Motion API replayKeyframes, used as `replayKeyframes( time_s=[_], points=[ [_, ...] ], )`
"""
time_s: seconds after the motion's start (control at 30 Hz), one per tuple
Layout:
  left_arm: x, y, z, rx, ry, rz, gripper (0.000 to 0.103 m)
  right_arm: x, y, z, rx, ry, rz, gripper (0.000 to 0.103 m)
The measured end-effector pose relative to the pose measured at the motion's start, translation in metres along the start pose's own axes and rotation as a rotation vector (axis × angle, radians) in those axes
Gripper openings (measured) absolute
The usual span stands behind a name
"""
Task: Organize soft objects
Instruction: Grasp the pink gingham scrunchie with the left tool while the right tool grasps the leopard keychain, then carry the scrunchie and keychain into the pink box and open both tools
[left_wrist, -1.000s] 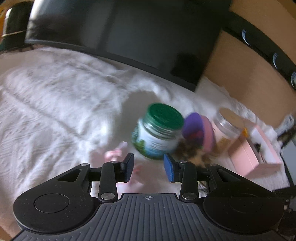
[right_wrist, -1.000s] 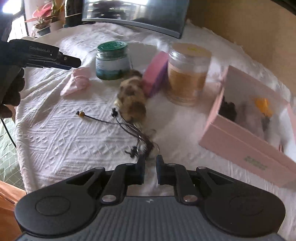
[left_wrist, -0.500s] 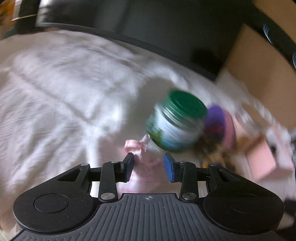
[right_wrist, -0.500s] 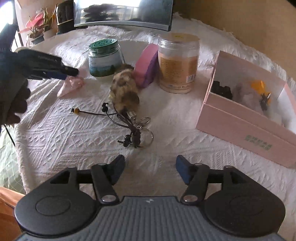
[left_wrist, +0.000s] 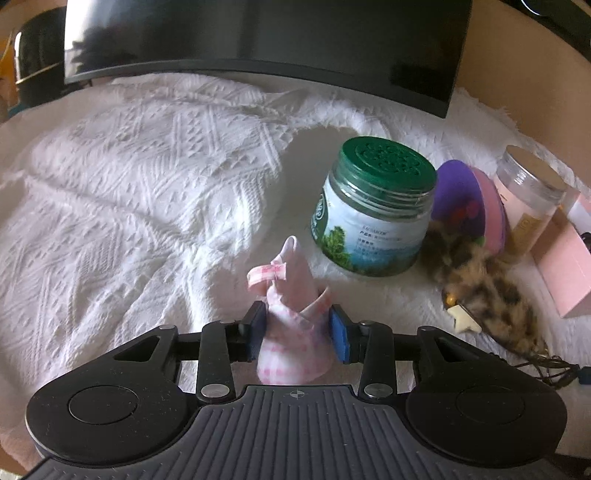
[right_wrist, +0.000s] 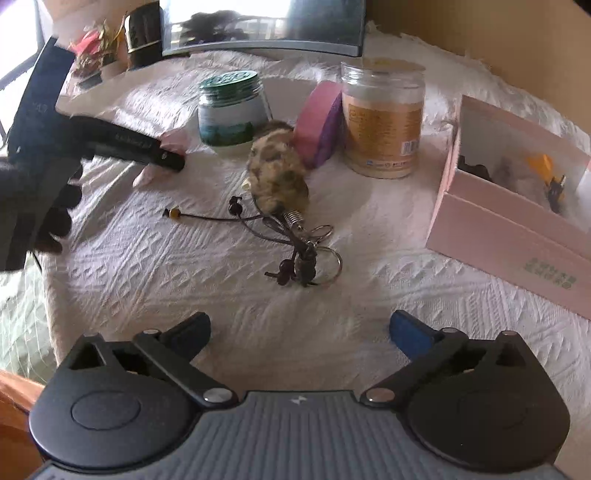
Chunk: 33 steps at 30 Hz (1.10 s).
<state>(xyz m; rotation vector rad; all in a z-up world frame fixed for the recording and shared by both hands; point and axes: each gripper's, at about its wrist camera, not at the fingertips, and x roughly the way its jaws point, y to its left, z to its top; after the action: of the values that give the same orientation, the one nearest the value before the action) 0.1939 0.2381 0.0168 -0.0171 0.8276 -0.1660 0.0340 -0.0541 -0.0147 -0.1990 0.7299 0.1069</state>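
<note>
A small pink checked sock (left_wrist: 291, 314) with a bow lies on the white cloth (left_wrist: 129, 192). My left gripper (left_wrist: 297, 330) is open around it, one blue pad at each side. In the right wrist view a gloved hand holds that left gripper (right_wrist: 162, 157) low over the sock (right_wrist: 146, 177). A furry leopard-spotted keychain (right_wrist: 277, 173) with cords and a metal ring (right_wrist: 325, 266) lies ahead of my right gripper (right_wrist: 299, 328). The right gripper's jaws are opening wide with nothing between them. An open pink box (right_wrist: 509, 236) at the right holds several small soft items.
A green-lidded jar (left_wrist: 373, 210), a pink and purple pad (right_wrist: 319, 125) and a clear jar (right_wrist: 382, 118) stand in a row behind the keychain. A dark monitor (left_wrist: 258, 33) spans the back. The cloth's edge drops off at the left (right_wrist: 22, 295).
The right gripper went from nearly shut at the keychain's ring to wide open, and the keychain lies on the cloth. The left gripper came down so that the pink sock sits between its pads.
</note>
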Motion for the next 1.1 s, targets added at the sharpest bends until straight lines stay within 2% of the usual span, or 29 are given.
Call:
replayKeyframes(
  time_s=[0.07, 0.1, 0.13, 0.17, 0.23, 0.3, 0.33, 0.4, 0.47, 0.5, 0.53, 0.57, 0.67, 0.8, 0.97, 1.1],
  points=[
    [0.0, -0.001, 0.0, 0.002, 0.004, -0.016, 0.039, 0.001, 0.001, 0.003, -0.048, 0.029, 0.008, 0.102],
    [-0.001, 0.001, -0.002, -0.012, 0.005, -0.025, 0.036, -0.001, 0.0, 0.005, -0.037, 0.034, 0.007, 0.098],
    [-0.003, 0.004, -0.004, -0.036, 0.001, -0.034, 0.033, -0.003, 0.0, 0.008, -0.026, 0.024, 0.003, 0.089],
    [-0.004, 0.007, -0.007, -0.051, -0.006, -0.043, 0.031, -0.006, 0.0, 0.013, -0.028, 0.01, 0.003, 0.087],
    [-0.008, 0.01, -0.011, -0.054, -0.009, -0.049, 0.02, -0.008, 0.005, 0.022, -0.056, -0.024, -0.018, 0.087],
    [-0.01, 0.015, -0.013, -0.068, -0.006, -0.064, 0.017, -0.002, 0.01, 0.032, -0.082, -0.047, -0.045, 0.087],
    [-0.012, 0.017, -0.014, -0.078, -0.003, -0.068, 0.015, 0.003, 0.01, 0.037, -0.087, -0.044, -0.051, 0.083],
    [-0.015, 0.019, -0.017, -0.08, -0.002, -0.068, 0.014, 0.016, 0.009, 0.046, -0.087, -0.021, -0.053, 0.067],
    [-0.019, 0.016, -0.02, -0.062, -0.002, -0.053, 0.014, 0.025, 0.005, 0.052, -0.072, 0.0, -0.052, 0.04],
    [-0.021, 0.014, -0.021, -0.05, 0.0, -0.049, 0.013, 0.025, 0.003, 0.054, -0.064, -0.008, -0.053, 0.034],
    [-0.025, 0.011, -0.023, -0.041, 0.001, -0.051, 0.012, 0.023, 0.002, 0.056, -0.062, -0.015, -0.055, 0.015],
    [-0.028, 0.008, -0.024, -0.034, 0.002, -0.062, 0.012, 0.018, 0.001, 0.057, -0.062, -0.023, -0.064, 0.009],
    [-0.04, -0.006, -0.026, -0.008, 0.004, -0.127, 0.012, -0.007, -0.004, 0.058, -0.037, -0.072, -0.077, 0.009],
    [-0.048, -0.035, -0.025, 0.025, 0.044, -0.271, 0.012, -0.054, -0.014, 0.049, 0.002, -0.132, -0.119, 0.008],
    [-0.053, -0.093, -0.028, 0.129, 0.1, -0.437, 0.012, -0.104, -0.031, 0.025, 0.044, -0.174, -0.243, 0.007],
    [-0.055, -0.137, -0.027, 0.21, 0.116, -0.546, 0.012, -0.126, -0.054, 0.01, 0.104, -0.185, -0.366, 0.007]
  ],
)
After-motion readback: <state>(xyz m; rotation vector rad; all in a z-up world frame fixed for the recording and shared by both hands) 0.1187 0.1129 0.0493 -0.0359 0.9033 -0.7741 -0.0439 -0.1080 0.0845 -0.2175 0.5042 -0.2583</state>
